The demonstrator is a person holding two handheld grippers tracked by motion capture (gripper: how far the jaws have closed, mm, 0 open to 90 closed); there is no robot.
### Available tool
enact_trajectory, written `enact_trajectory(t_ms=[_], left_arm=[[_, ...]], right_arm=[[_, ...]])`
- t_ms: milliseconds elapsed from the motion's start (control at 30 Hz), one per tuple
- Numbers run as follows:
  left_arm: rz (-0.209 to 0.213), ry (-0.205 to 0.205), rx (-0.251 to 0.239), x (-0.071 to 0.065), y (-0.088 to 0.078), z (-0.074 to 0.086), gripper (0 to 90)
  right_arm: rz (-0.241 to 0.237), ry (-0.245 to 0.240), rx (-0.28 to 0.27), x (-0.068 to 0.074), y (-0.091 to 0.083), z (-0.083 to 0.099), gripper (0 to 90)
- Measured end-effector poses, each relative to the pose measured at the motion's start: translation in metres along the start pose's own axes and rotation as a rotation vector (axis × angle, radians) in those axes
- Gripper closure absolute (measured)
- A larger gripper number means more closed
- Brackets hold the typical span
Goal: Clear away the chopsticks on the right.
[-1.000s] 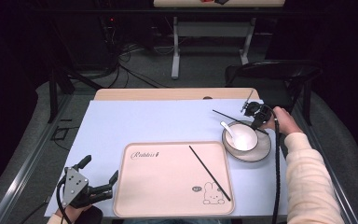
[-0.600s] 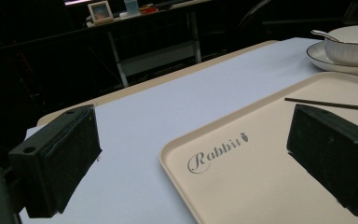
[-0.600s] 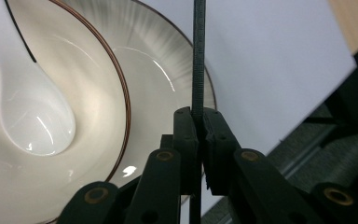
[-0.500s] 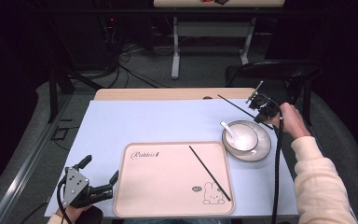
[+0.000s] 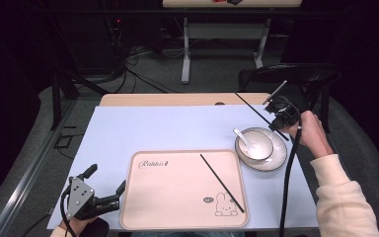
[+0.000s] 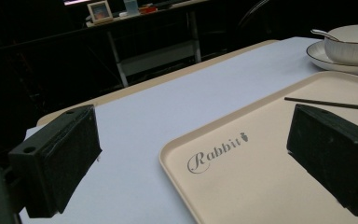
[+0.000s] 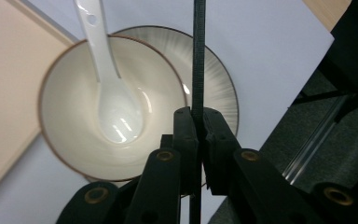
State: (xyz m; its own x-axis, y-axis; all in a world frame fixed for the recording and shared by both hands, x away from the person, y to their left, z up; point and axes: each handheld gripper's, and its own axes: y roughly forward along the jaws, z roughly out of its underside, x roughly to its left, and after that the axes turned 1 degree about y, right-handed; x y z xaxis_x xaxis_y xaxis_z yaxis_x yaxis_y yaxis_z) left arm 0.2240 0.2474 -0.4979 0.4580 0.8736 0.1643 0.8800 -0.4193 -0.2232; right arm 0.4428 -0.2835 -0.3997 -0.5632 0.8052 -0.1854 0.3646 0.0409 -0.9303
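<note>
- Right tool (image 5: 280,117) clamped tight on a black chopstick (image 5: 256,112), raised above the tabletop (image 5: 153,126) at about 2 o'clock in the high view, just beyond the bowl's far-right edge.
- Held chopstick slanted, far end toward 10 o'clock, near end crossing just past the tool toward the saucer's rim.
- In the right gripper view, same chopstick (image 7: 198,56) pinched between the closed jaws, running straight up across the saucer (image 7: 219,79), beside the bowl (image 7: 74,130).
- White spoon (image 5: 242,139) resting inside the bowl (image 5: 259,145), handle toward 10 o'clock; bowl seated on the saucer (image 5: 276,160).
- Second black chopstick (image 5: 222,183) lying diagonally on the beige tray (image 5: 168,197), from near the tray's centre toward 5 o'clock, ending by the rabbit print.
- Left tool (image 5: 98,200) wide open, nothing between its jaws, low at 7 o'clock, just beside the tray's near-left corner.
- In the left gripper view, tray (image 6: 242,186) lying between the spread jaws, lettered "Rabbit", with the lying chopstick (image 6: 331,104) at 3 o'clock.
</note>
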Motion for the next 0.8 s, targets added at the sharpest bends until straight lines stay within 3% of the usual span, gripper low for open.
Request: enact_trajectory(t_ms=[167,200,333,367,500,733,800], left_arm=[[0.000,0.000,0.001,0.000,0.000,0.000,2.5],[0.001,0.002,0.001,0.000,0.000,0.000,2.4],[0.001,0.002,0.000,0.000,0.000,0.000,2.4],[0.001,0.002,0.000,0.000,0.000,0.000,2.4],[0.001,0.004,-0.001,0.000,0.000,0.000,2.4],[-0.003,0.000,-0.004,0.001,-0.001,0.000,2.5],[0.000,0.003,-0.002,0.000,-0.001,0.000,2.4]], right_arm=[[-0.010,0.015,-0.008,0.021,-0.011,0.002,85.2],[-0.008,0.043,-0.001,0.027,-0.013,0.003,85.2],[-0.015,0.015,-0.008,0.041,-0.015,0.007,85.2],[-0.037,0.011,-0.015,0.046,-0.015,0.010,85.1],[-0.056,-0.003,-0.015,0.062,-0.012,0.016,85.2],[-0.112,-0.007,-0.062,0.085,-0.007,0.028,85.2],[-0.112,-0.021,-0.045,0.092,-0.003,0.029,85.2]])
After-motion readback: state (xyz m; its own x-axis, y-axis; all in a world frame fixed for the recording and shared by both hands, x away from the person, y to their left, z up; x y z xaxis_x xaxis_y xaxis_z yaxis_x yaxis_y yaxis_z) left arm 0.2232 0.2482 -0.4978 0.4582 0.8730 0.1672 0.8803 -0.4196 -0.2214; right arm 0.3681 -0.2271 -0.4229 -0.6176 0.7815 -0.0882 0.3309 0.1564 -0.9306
